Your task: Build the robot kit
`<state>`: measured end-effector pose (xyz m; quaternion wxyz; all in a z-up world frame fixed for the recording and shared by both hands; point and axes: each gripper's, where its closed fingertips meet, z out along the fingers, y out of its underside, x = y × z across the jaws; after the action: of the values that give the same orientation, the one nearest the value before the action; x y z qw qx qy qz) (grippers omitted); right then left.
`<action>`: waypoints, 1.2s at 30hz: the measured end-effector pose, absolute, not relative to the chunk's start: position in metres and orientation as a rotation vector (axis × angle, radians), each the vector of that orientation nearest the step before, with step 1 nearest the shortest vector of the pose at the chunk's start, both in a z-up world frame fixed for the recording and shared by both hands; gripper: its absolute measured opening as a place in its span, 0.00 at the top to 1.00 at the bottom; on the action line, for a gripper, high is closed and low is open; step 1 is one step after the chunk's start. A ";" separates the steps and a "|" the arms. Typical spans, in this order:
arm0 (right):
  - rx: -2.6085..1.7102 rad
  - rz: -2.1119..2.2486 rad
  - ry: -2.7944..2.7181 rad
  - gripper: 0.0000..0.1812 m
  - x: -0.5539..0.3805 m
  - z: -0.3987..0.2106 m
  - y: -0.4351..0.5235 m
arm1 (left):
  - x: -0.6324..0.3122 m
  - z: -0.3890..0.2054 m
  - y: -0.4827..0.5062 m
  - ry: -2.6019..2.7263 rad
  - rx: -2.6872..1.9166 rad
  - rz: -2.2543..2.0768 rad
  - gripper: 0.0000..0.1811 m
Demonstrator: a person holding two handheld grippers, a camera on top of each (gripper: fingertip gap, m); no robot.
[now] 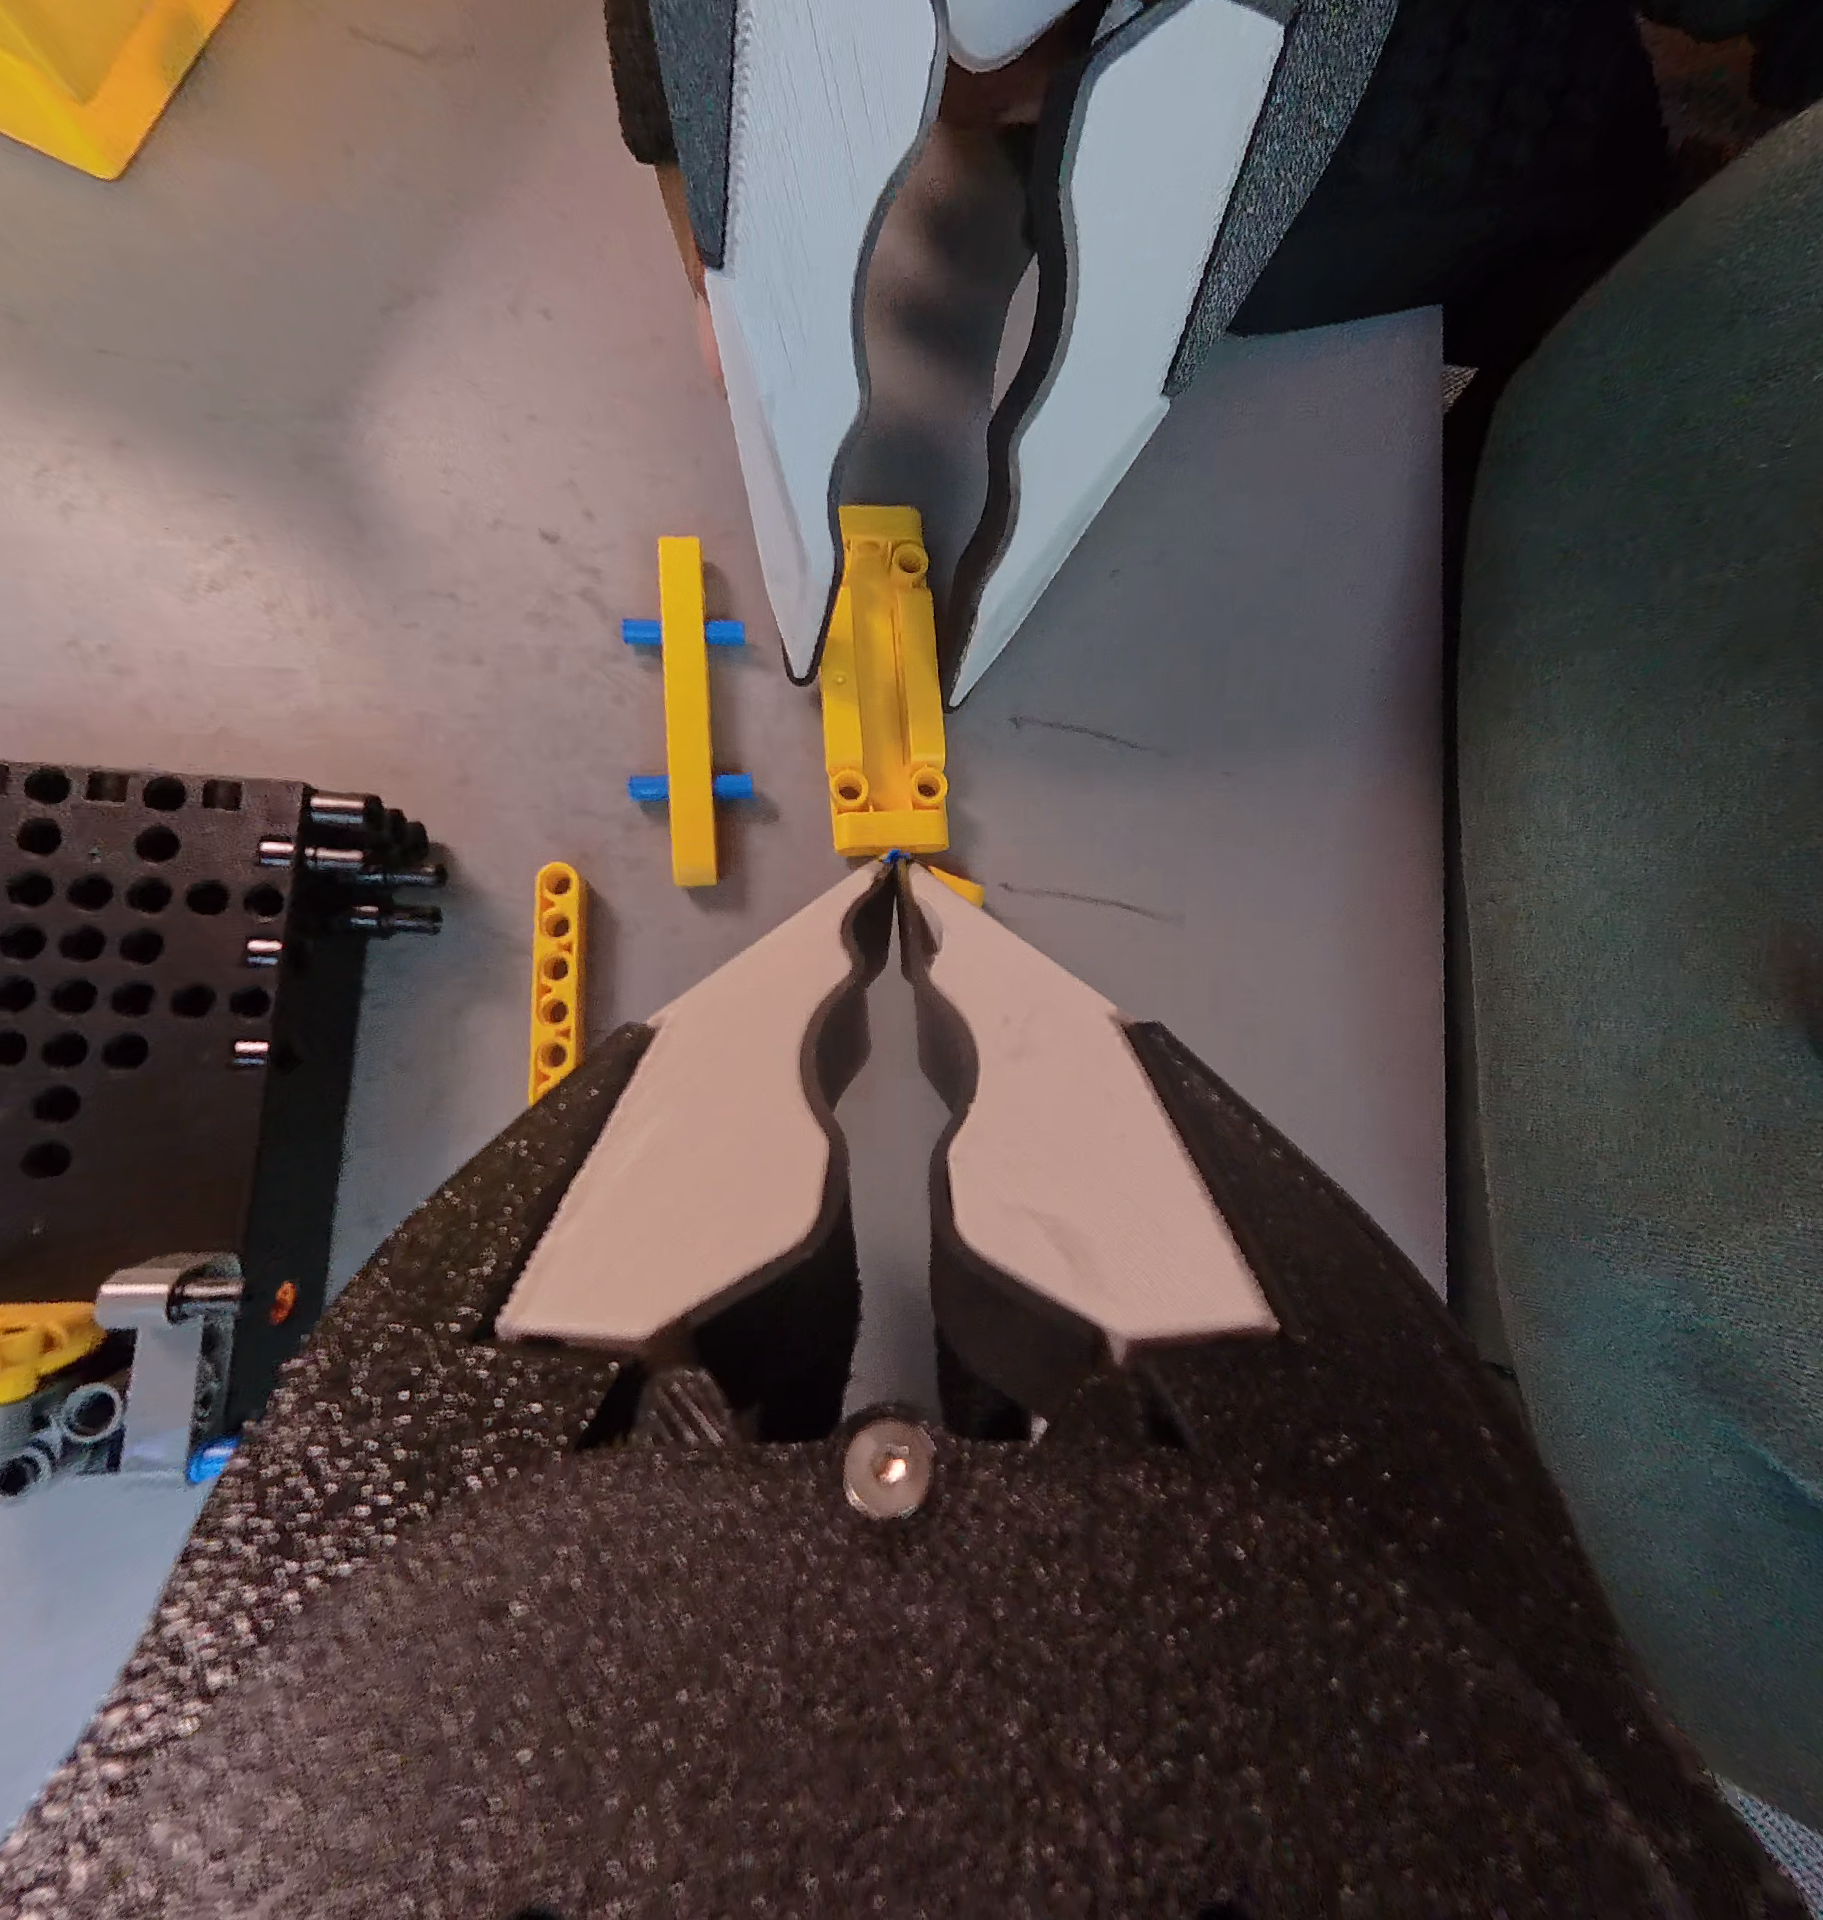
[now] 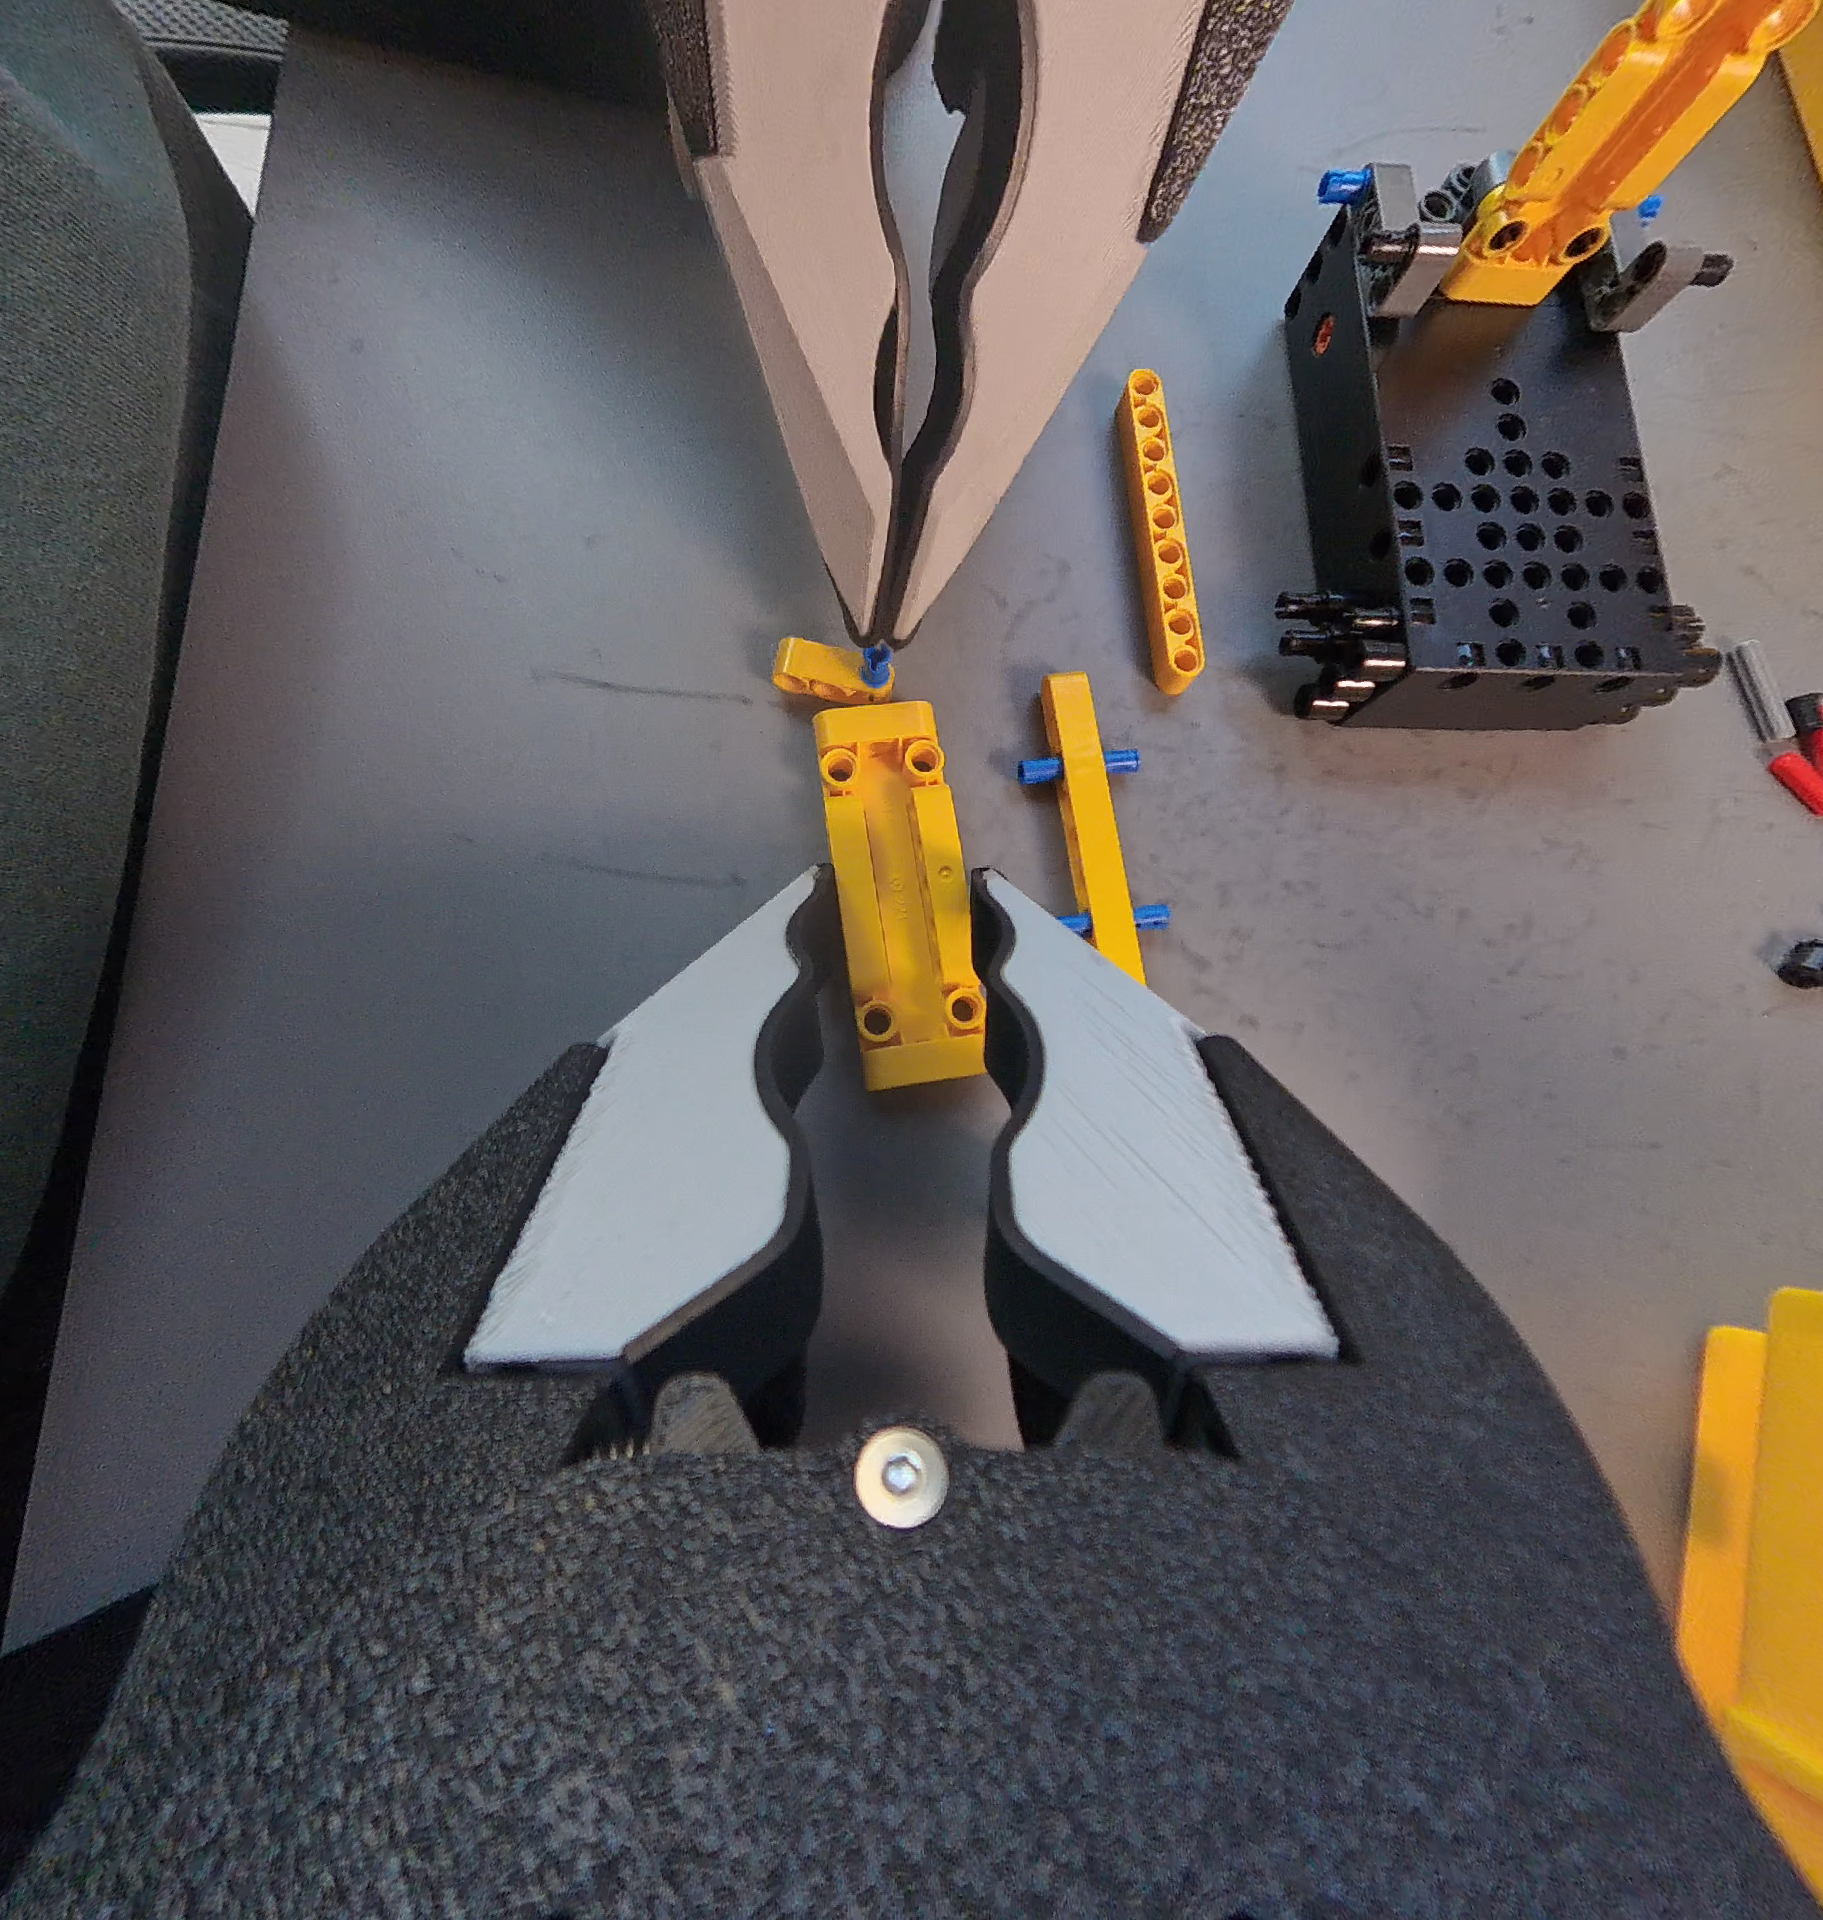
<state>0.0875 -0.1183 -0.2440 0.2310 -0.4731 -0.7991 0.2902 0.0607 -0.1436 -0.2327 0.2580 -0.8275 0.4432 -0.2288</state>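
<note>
My left gripper [image 1: 894,873] is shut, its fingertips pinching a small blue pin [image 1: 891,856]. In the right wrist view the left gripper [image 2: 879,632] comes down from the top, and the blue pin [image 2: 874,665] stands in a small yellow piece [image 2: 811,665] lying on the table. My right gripper [image 2: 899,883] is shut on a yellow ribbed panel [image 2: 891,862], with both pads pressed on its long sides. The panel [image 1: 886,727] lies flat on the grey table, its end just short of the left fingertips. The right gripper [image 1: 876,691] shows opposite in the left wrist view.
A yellow beam with two blue pins [image 2: 1089,831] lies beside the panel, and a long holed yellow beam [image 2: 1161,530] lies farther out. A black perforated block [image 2: 1489,540] carries a yellow arm. Red-tipped parts [image 2: 1811,748] and a yellow bin [image 2: 1780,1558] are at the right. A green chair [image 1: 1665,831] stands past the table edge. Across from one pair of fingers to the other is roughly 5 centimeters.
</note>
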 end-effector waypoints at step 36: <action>-1.430 0.712 -2.160 0.86 0.107 -0.244 -0.110 | 0.076 -0.246 -0.143 1.372 -2.113 -0.545 0.87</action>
<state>0.1068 -0.1103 -0.2444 0.2256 -0.5187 -0.7833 0.2580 0.0760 -0.1431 -0.2465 0.2783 -0.7872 0.5114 -0.2032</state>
